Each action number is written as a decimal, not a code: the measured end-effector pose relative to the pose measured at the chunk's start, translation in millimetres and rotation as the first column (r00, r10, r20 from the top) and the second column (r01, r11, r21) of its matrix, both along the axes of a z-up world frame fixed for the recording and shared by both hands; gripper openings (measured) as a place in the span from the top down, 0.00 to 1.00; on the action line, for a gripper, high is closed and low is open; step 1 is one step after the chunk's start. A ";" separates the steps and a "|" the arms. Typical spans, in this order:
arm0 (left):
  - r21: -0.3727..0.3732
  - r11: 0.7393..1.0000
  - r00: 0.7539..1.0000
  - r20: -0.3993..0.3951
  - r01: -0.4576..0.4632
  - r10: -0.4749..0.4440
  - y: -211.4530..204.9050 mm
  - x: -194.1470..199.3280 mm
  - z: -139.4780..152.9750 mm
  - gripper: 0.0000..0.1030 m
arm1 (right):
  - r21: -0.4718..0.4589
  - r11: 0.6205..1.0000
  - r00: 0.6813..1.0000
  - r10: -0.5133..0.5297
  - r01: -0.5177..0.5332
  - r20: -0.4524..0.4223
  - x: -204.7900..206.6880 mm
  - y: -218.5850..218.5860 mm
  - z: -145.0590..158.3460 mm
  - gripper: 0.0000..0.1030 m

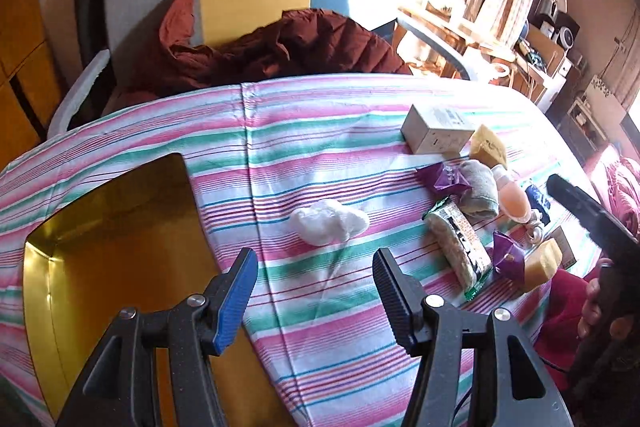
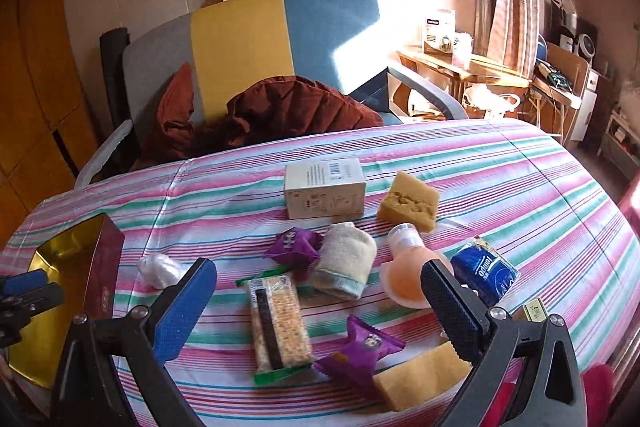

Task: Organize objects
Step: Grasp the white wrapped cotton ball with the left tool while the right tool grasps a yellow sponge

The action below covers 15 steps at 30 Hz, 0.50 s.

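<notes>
Hovering over the striped tabletop [image 1: 320, 327], the left tongs [image 1: 316, 287] are held wide apart with nothing between them, aimed down toward a white wad [image 1: 328, 221] lying alone near the gold-lined box [image 1: 120, 247]. The box is seen open and empty at the left edge, probably set there as the place where the loose things are to be gathered. The right tongs [image 2: 320, 311] are likewise spread wide and empty, poised above the clutter further right. There a snack bar [image 2: 280, 327] lies between the jaws' line of sight, with a purple candy [image 2: 296, 245] and a rolled sock [image 2: 346, 263] touching just behind it, a second purple candy [image 2: 360, 351] beside a yellow sponge wedge [image 2: 424, 375] in front, and an orange bottle [image 2: 412, 275] next to a blue tissue pack [image 2: 484, 271]. A white carton [image 2: 325, 189] and another sponge [image 2: 408, 201] are set further back, near each other. Nothing appears to have been sorted yet; the wad, being nearest the box and clear of the rest, seems the easiest first pick for the left side.
</notes>
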<state>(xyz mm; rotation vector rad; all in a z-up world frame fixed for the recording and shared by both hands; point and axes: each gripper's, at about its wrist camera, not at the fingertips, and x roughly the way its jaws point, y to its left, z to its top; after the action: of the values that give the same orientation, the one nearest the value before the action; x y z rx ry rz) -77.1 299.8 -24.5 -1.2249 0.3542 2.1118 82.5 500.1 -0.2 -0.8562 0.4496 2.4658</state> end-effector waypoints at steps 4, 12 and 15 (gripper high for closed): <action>-0.064 0.998 0.999 0.044 -0.019 0.022 29.7 -24.3 -34.4 0.40 | -0.136 0.989 0.996 -0.063 0.054 -0.059 11.0 25.9 -6.0 0.00; -0.098 0.994 0.992 0.114 -0.042 0.053 49.7 -49.0 -69.9 0.55 | -0.259 0.962 0.987 -0.117 0.086 -0.108 18.5 46.9 -13.1 0.00; -0.079 0.997 0.995 0.096 -0.022 0.029 47.4 -43.1 -71.9 0.63 | -0.269 0.962 0.993 -0.079 0.053 -0.089 11.2 43.4 -15.9 0.00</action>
<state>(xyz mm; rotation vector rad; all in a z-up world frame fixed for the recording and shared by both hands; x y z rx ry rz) -120.2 347.2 -96.3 -1.3782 0.3824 2.0681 93.7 543.6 -16.1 -0.8084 0.8470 2.4278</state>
